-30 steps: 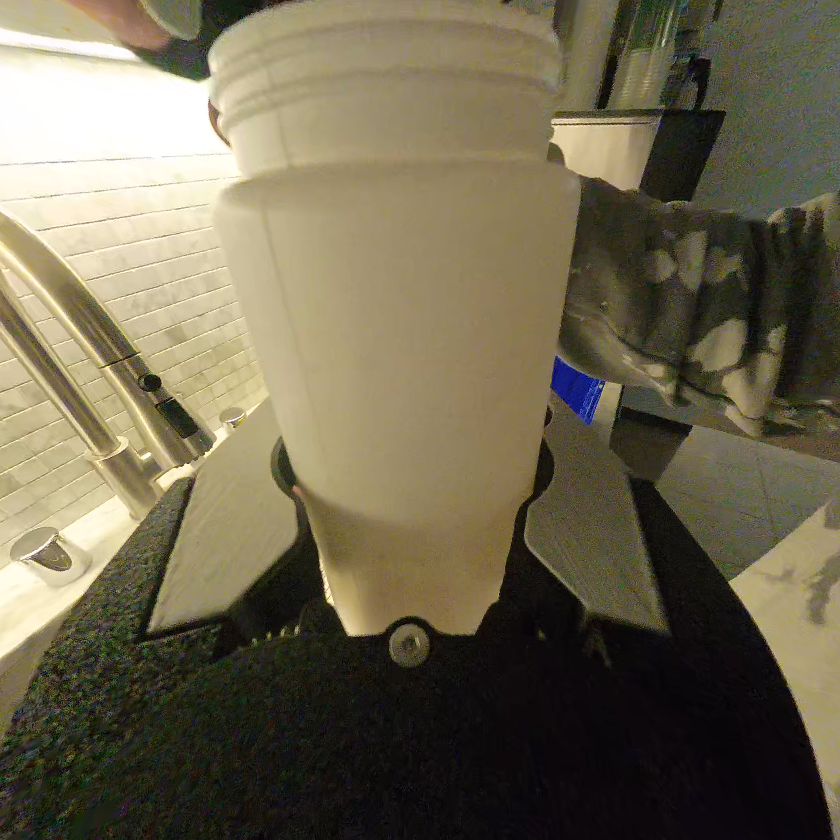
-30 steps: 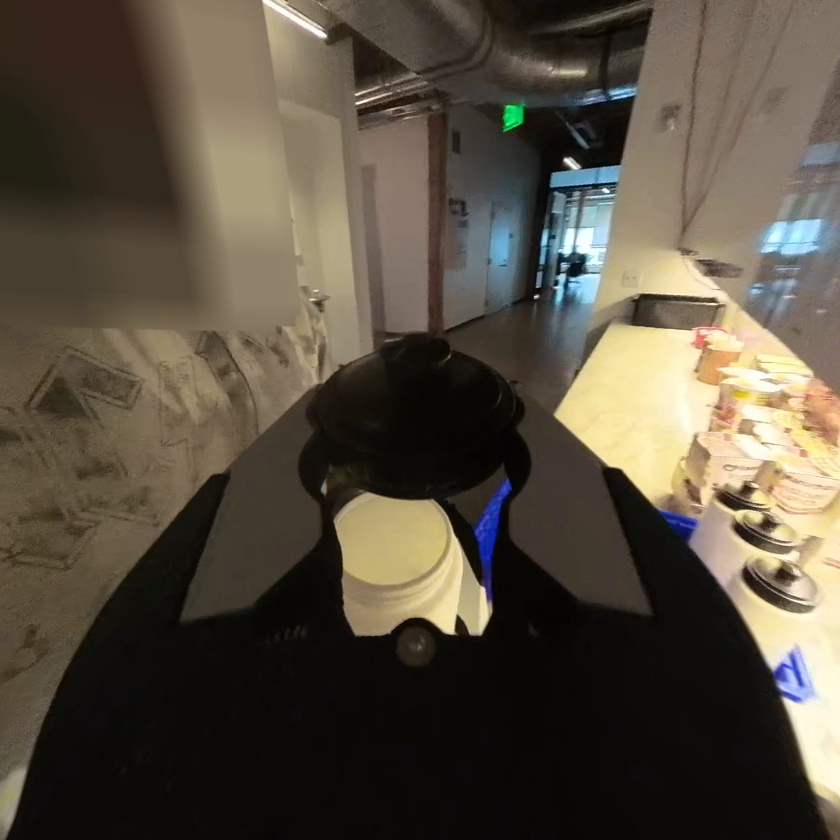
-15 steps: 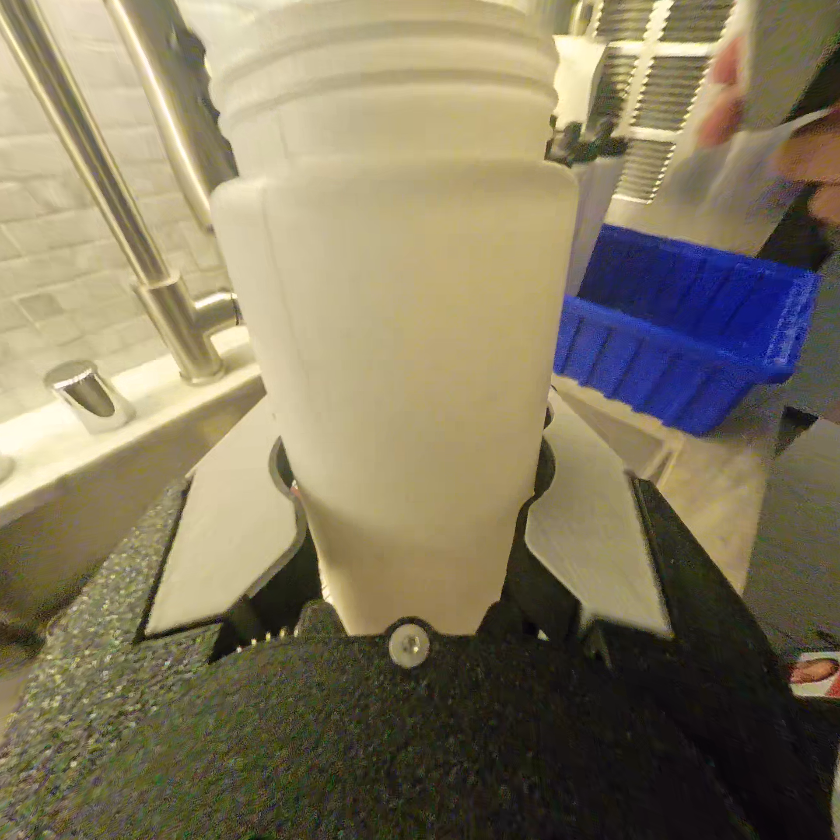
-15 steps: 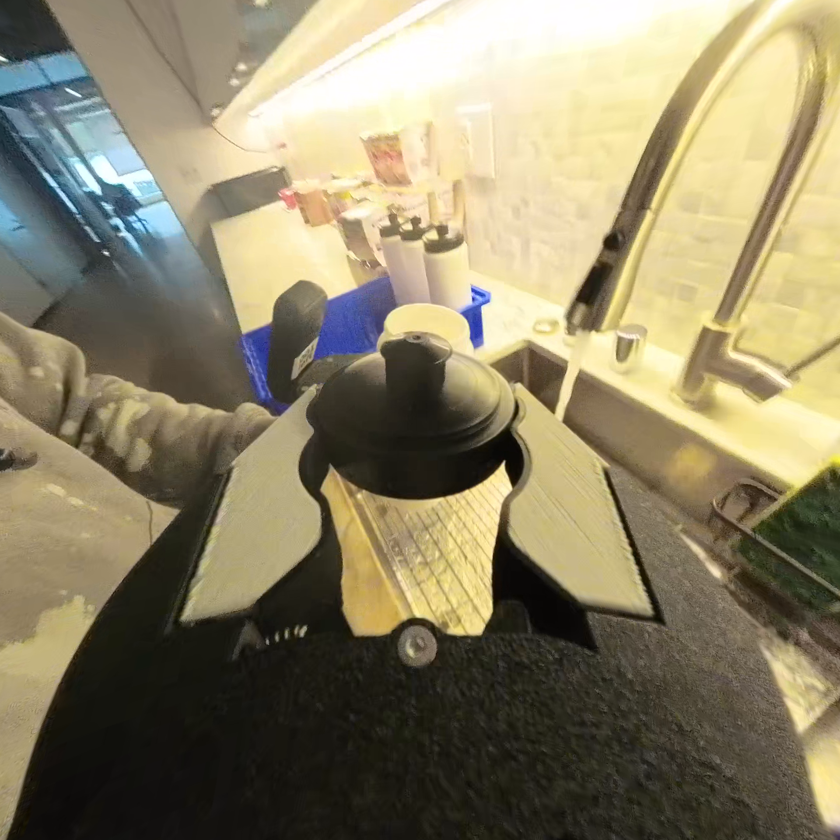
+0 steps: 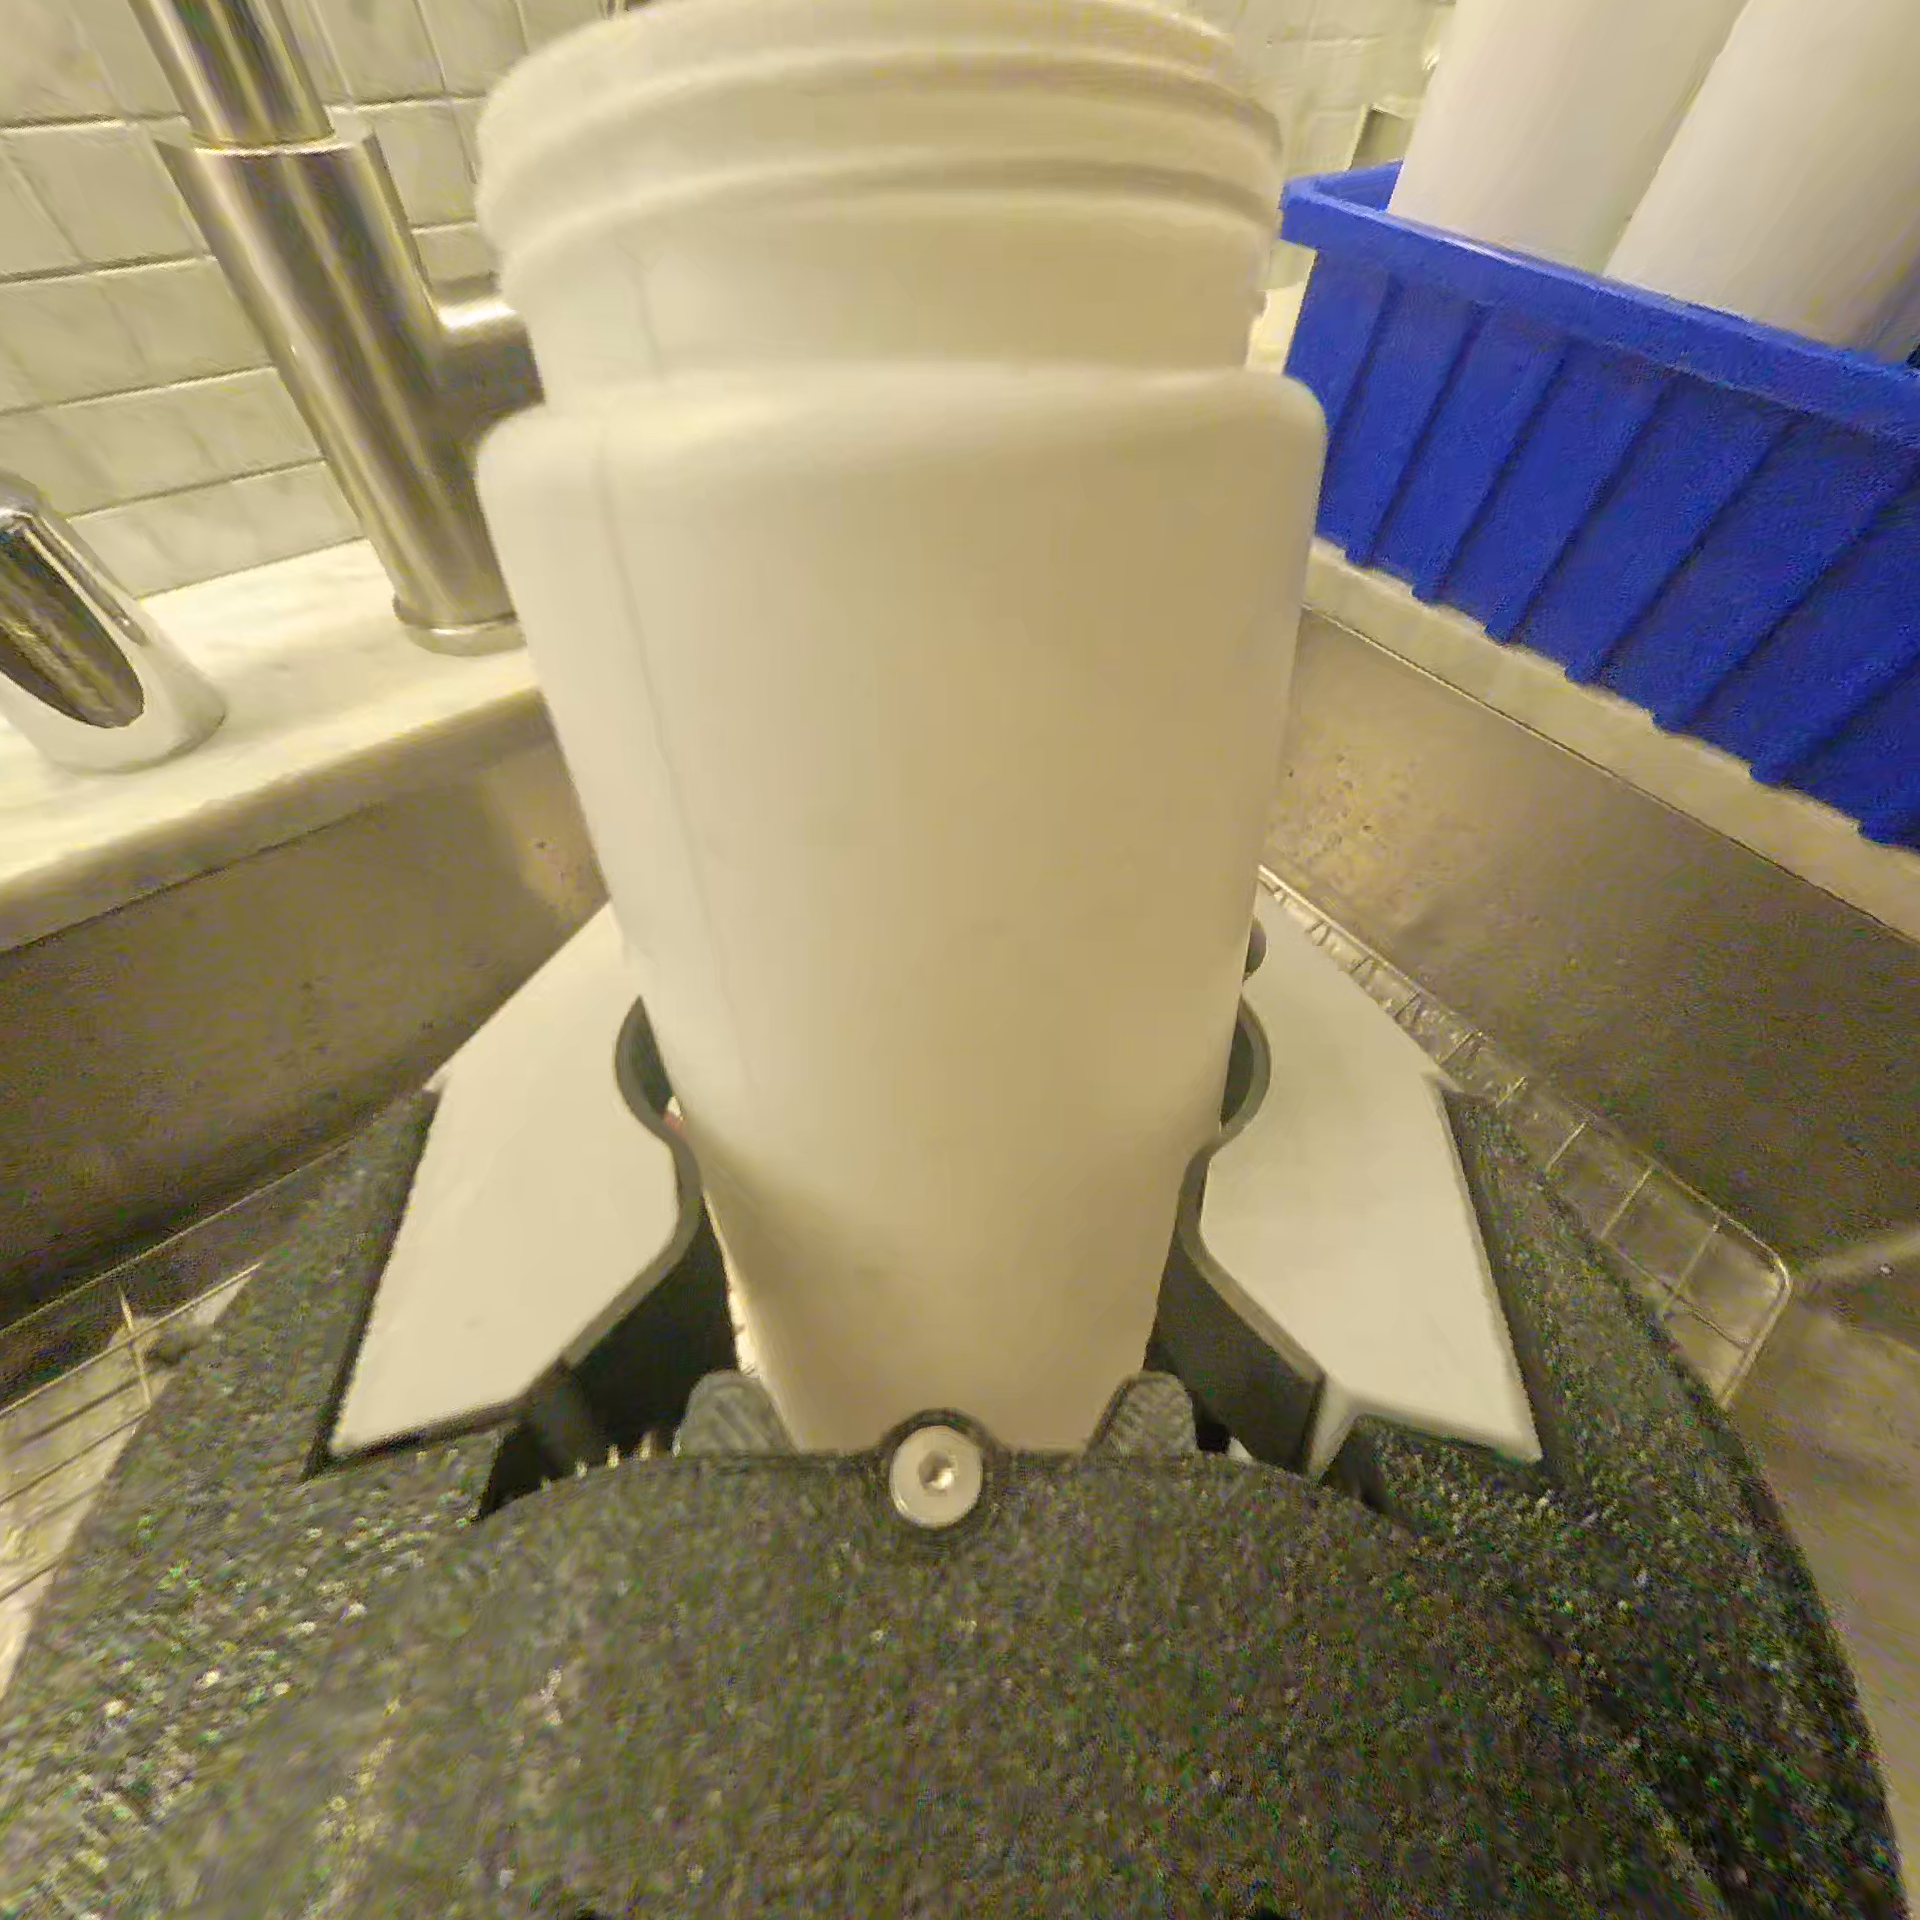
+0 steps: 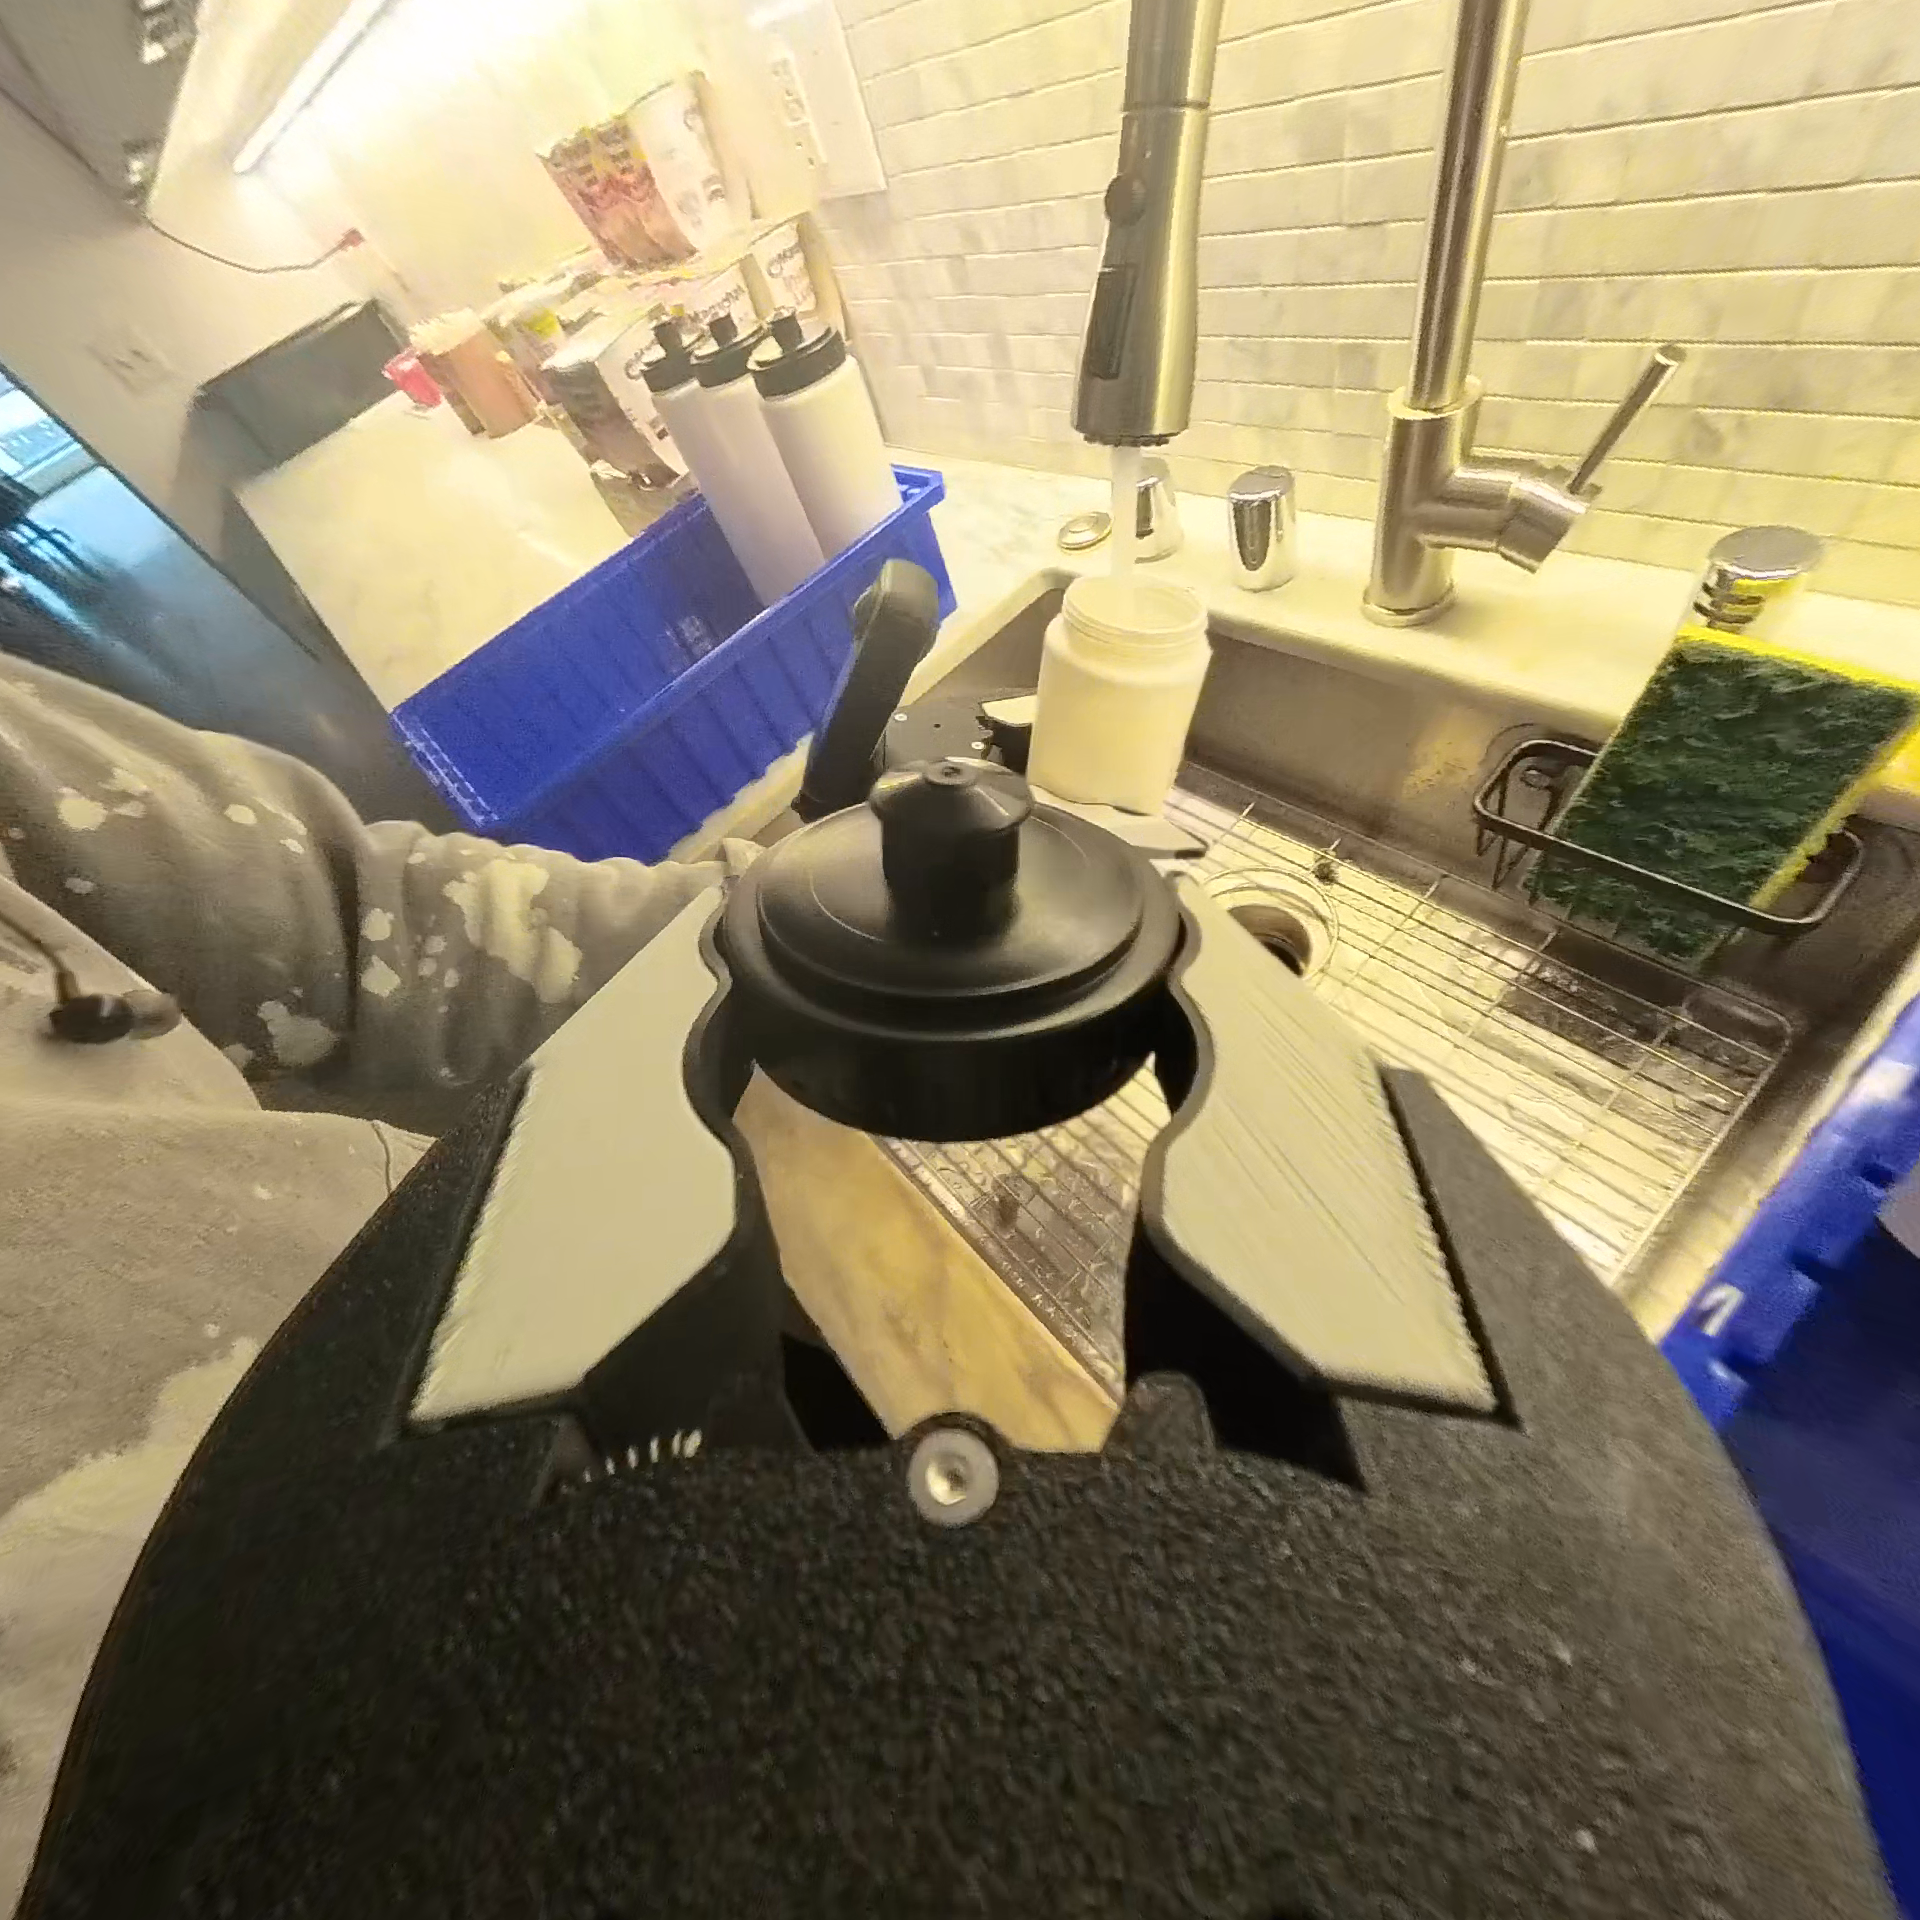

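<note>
My left gripper [image 5: 940,1081] is shut on a white plastic bottle [image 5: 914,748] with an open threaded mouth, held upright over the steel sink [image 5: 1558,935]. In the right wrist view the same bottle [image 6: 1122,696] stands under the running faucet head [image 6: 1138,260], and water falls into its mouth. My right gripper [image 6: 945,1029] is shut on a black bottle lid [image 6: 940,945] with a spout, held above the sink's front edge, apart from the bottle.
A blue bin [image 6: 665,686] with three capped white bottles [image 6: 769,468] stands left of the sink; it also shows in the left wrist view [image 5: 1621,499]. A green and yellow sponge [image 6: 1714,800] sits in a wire holder. A wire grid [image 6: 1507,1049] covers the sink bottom. A sleeve [image 6: 312,904] reaches from the left.
Both grippers have swung from the room toward the sink. The bottle has moved under the faucet stream. The lid stays gripped, now closer to the sink.
</note>
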### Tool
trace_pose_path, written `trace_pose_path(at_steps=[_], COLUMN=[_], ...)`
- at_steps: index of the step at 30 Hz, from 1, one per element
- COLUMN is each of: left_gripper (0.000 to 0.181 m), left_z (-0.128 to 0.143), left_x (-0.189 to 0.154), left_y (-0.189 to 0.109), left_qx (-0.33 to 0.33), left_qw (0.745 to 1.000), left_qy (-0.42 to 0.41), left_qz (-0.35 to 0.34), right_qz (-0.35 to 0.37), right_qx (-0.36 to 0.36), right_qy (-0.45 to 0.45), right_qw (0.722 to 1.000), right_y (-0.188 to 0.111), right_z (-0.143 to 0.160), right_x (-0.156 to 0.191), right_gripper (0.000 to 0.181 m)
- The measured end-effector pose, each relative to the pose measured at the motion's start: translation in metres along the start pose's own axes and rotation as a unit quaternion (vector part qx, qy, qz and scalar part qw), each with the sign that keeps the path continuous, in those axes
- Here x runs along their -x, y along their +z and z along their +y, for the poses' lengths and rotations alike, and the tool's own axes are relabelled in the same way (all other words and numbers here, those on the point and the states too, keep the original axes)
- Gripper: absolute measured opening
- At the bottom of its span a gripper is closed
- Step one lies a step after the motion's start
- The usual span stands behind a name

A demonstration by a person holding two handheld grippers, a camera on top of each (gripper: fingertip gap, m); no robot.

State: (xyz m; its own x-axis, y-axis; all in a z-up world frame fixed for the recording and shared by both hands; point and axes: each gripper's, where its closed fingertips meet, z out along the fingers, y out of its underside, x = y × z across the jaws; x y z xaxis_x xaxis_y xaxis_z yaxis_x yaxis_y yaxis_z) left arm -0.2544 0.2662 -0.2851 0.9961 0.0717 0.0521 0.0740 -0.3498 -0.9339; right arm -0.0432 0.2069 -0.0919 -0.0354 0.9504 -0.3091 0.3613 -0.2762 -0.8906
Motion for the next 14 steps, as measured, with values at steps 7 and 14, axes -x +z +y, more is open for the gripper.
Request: trace_pose_path(at_steps=[7, 14], left_gripper=[0.106, 0.105], left_z=[-0.003, -0.002], left_x=[-0.003, 0.001], left_y=[0.001, 0.002], left_qx=[-0.012, -0.014], left_qw=[1.000, 1.000], left_qy=[0.004, 0.001], left_qz=[0.002, -0.002], right_qz=[0.014, 0.029], right_qx=[-0.005, 0.005], right_qy=[0.001, -0.040], right_qw=[1.000, 0.999], right_y=[-0.006, 0.001], right_z=[-0.004, -0.004], right_x=[-0.012, -0.016], right_gripper=[0.078, 0.078])
